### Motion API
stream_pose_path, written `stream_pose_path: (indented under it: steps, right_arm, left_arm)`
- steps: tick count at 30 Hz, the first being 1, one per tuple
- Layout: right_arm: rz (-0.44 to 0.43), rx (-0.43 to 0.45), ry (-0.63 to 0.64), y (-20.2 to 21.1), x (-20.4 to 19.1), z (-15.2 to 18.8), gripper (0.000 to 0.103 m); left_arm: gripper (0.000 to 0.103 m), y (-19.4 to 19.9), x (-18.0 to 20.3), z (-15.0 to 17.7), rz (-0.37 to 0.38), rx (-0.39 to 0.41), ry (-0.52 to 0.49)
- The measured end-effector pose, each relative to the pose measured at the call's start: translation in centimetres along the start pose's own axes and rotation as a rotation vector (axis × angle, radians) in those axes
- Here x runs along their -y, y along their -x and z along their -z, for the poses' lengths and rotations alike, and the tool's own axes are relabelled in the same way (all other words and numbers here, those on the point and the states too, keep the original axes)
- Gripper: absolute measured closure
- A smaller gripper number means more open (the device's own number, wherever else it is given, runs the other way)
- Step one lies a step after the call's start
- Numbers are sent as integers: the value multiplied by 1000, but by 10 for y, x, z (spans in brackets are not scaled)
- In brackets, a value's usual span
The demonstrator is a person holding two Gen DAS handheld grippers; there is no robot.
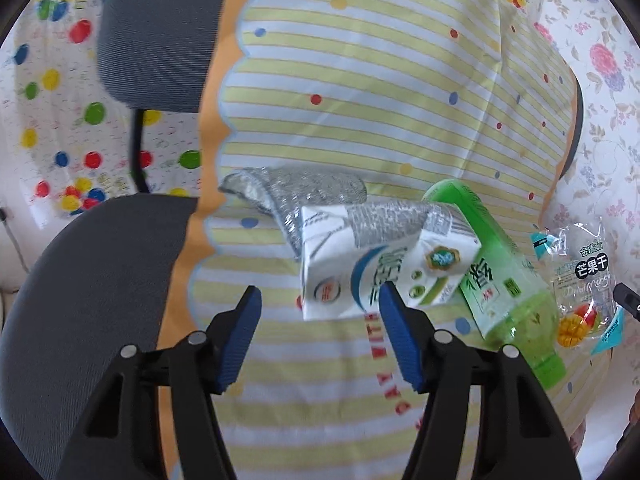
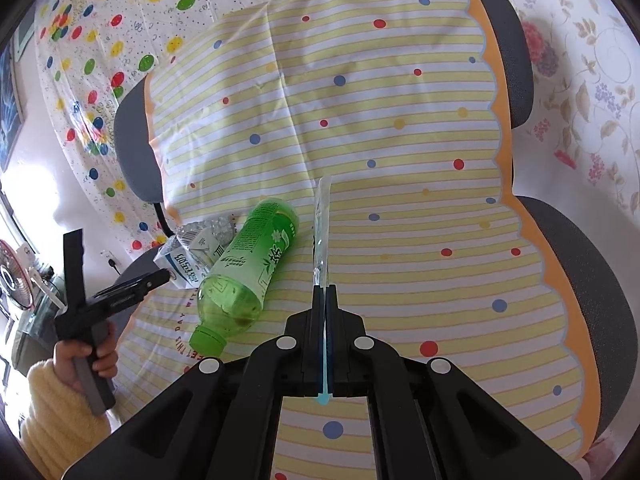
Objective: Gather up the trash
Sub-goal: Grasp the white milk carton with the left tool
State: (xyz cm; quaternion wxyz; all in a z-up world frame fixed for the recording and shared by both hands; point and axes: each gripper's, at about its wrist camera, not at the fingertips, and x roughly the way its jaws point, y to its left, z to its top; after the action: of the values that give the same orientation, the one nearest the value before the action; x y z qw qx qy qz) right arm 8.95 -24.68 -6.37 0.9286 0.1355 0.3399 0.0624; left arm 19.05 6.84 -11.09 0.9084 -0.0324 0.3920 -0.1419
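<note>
My left gripper [image 1: 318, 294] hangs with its blue pads [image 1: 240, 340] spread wide, nothing between them; my left hand [image 2: 86, 360], yellow-sleeved, grips its handle; my right gripper [image 2: 325, 287] is pinched tight on a thin wrapper [image 2: 322, 232].

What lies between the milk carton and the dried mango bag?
The green tea bottle lies on its side between the milk carton and the dried mango bag, as the left wrist view shows.
</note>
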Motion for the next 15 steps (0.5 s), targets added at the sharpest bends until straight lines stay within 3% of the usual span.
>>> stream_pose_path:
  steps: [8,15]
  right_arm:
    - [-1,-8,-11,-1,2,1,102]
    - [-5,-9,-7,3,1,5,102]
  left_arm:
    - [44,2,17,2,118,29,-114]
    - [46,21,63,28,257,6,-238]
